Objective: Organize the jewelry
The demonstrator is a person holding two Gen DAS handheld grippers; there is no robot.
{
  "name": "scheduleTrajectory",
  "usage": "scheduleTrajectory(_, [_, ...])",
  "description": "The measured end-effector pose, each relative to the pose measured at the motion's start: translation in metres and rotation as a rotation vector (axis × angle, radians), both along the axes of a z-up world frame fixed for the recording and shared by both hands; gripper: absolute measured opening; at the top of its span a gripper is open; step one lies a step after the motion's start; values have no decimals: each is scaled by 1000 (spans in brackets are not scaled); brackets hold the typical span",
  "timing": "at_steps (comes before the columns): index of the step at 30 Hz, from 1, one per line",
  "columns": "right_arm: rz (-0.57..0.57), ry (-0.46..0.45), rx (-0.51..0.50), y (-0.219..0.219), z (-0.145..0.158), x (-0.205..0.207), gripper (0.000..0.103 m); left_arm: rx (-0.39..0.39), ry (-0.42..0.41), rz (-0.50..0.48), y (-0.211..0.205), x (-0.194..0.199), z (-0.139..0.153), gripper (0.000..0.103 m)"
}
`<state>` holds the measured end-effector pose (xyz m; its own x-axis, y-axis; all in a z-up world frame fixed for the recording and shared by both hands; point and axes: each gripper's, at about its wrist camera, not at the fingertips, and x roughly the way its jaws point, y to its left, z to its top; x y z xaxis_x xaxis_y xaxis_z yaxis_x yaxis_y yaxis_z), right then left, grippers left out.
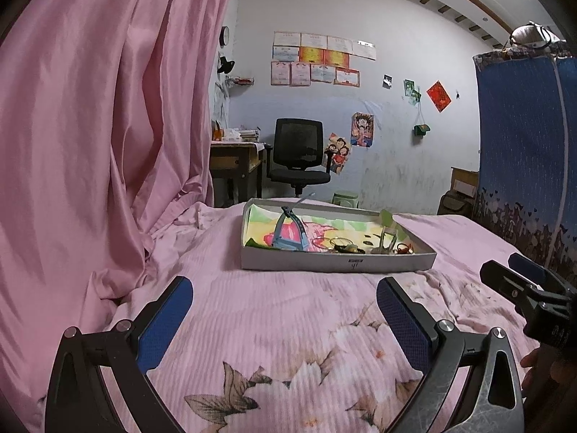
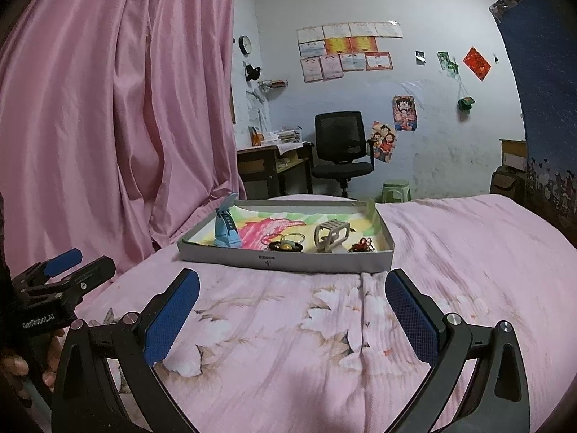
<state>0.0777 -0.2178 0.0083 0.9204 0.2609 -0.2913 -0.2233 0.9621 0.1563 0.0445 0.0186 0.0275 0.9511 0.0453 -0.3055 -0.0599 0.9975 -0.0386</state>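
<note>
At twelve o'clock on the bed (image 2: 450, 270), sitting light and snaggable in a tray (image 2: 281, 261): jewelry (image 2: 286, 244); both jaws gaping, empty; likely gripping by the rings.

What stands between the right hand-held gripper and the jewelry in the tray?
Only the tray's near wall. The right hand-held gripper is open above bare pink bedspread, and the keyring, beige clip and red piece lie just behind that wall, so approach from above.
</note>
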Motion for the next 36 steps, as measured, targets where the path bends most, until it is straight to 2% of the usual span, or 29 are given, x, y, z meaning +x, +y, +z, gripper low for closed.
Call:
scheduleTrajectory(12, [8,30,-23,7,-5,7,102,-26,22,18,6,0,-12,103])
scheduleTrajectory(36, [9,32,-24,7,-4,7,102,-27,22,23,8,0,-12,103])
